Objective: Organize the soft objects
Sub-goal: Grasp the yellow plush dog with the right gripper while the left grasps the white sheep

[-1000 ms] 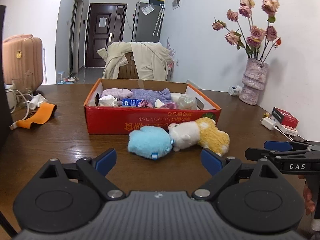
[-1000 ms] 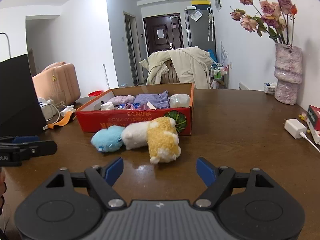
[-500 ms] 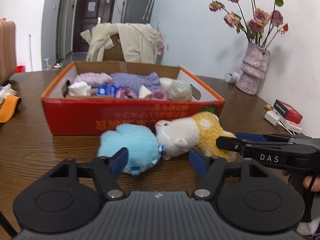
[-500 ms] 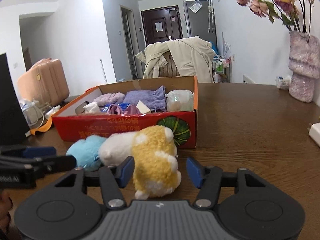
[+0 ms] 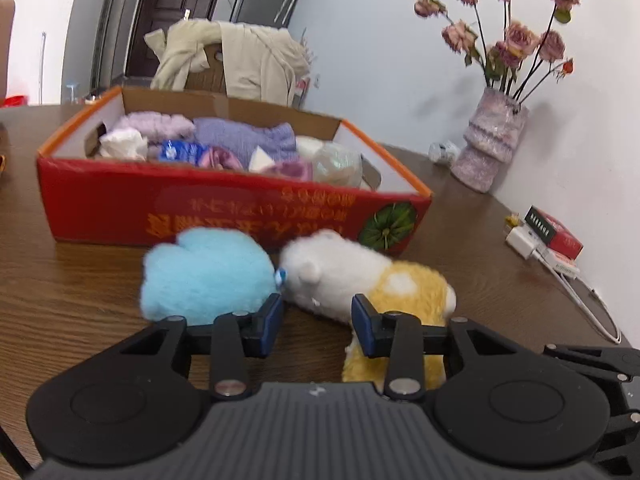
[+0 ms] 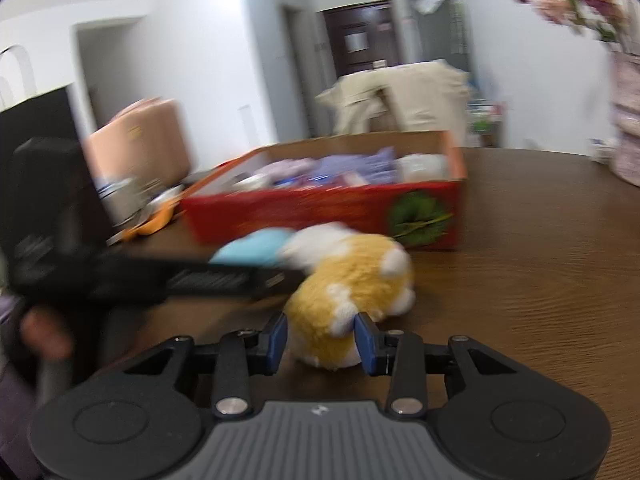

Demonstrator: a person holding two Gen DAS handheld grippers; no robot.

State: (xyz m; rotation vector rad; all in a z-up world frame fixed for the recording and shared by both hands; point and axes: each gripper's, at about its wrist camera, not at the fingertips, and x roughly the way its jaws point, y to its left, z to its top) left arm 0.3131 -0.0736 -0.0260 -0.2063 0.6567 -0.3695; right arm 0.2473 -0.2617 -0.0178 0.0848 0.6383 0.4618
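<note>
a: start at the right gripper (image 6: pixel 320 332); what's it doing?
b: its jaws have just been closing; the rear end of the yellow and white plush toy (image 6: pixel 352 280) sits between the blue pads (image 6: pixel 276 336) and seems pinched there, though the picture is blurred; i'd call it a grip on the toy
a: and the left gripper (image 5: pixel 318 322)?
b: its jaws have just been closing too; the pads (image 5: pixel 272 320) are narrowed but bare; the white head of that toy lies just past them, the blue plush toy (image 5: pixel 208 274) just beside the left pad; nothing is clamped
a: where do the toys lie?
b: both on the wooden table (image 5: pixel 72 280), side by side and touching, right in front of the red cardboard box (image 5: pixel 240 216); the box already holds purple cloths and other soft things
a: so which step?
b: picking up, i'd judge; the right has its toy, the left hasn't taken one yet
a: next?
b: likely lift the yellow toy clear of the box wall and drop it inside; the left needs to shift over onto the blue toy before squeezing, or it will close on air
</note>
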